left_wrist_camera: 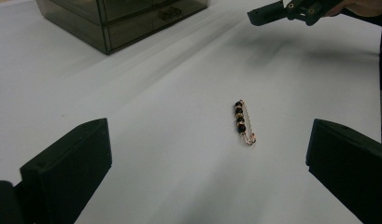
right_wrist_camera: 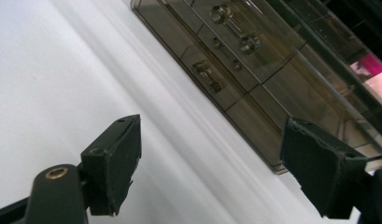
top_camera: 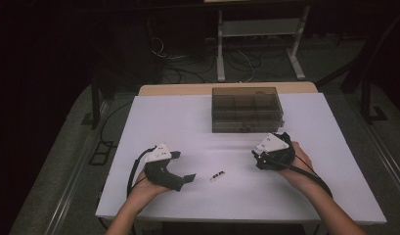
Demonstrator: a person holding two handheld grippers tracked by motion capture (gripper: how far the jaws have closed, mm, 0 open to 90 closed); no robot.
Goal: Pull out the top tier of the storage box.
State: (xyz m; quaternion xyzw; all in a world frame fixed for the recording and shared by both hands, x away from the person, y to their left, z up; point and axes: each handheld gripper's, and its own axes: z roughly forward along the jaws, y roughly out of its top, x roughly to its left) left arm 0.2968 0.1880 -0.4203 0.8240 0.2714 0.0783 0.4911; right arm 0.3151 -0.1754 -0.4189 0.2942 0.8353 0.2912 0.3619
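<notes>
While both hands rested on the white surface (top_camera: 188,117), the beaded pin (top_camera: 217,176) lay between them, untouched; left hand-held gripper (top_camera: 180,170) and right hand-held gripper (top_camera: 256,157) both stood apart, empty, near the smoky drawer box (top_camera: 246,109).

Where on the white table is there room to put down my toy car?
Plenty of room. The table is bare left of the smoky drawer box, and along its right edge past the right gripper. It is busier at the front middle, where the beaded pin lies beside the left gripper.
</notes>
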